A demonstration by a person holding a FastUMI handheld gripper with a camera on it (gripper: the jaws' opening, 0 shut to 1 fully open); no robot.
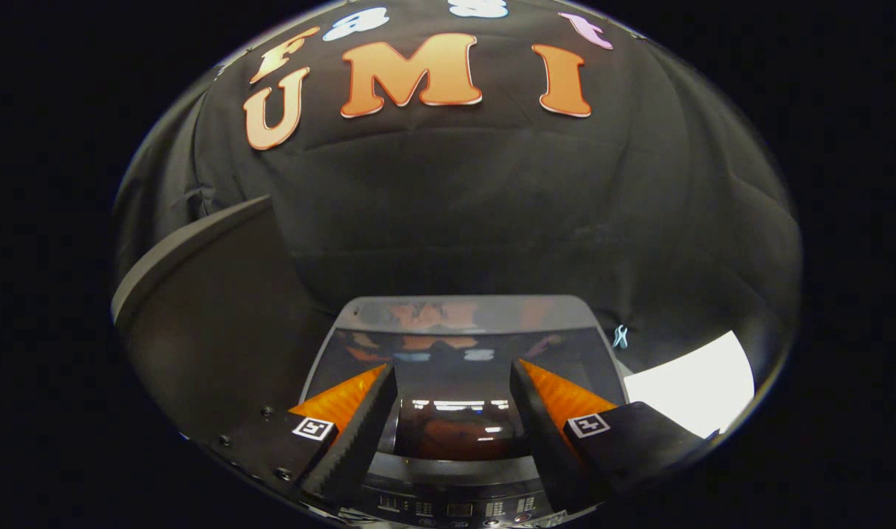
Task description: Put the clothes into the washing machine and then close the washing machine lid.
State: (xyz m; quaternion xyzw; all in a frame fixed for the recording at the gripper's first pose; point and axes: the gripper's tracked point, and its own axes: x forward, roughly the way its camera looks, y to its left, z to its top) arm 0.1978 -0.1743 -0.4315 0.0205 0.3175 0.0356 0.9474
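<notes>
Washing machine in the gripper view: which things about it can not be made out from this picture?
- Inside of the drum: the glossy dark lid of the washing machine lies flat over it and mirrors the booth, so clothes cannot be confirmed.
- Control panel: its marks are too small, and the open tool covers both ends.
- Grey panel beside the machine: cut off, so its identity is unclear.

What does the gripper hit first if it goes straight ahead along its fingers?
Likely the washing machine lid, which looks closed, glossy and dark between and just ahead of the open gripper, which holds nothing. Past the lid's far edge is the booth wall. Depth is hard to judge in fisheye.
</notes>
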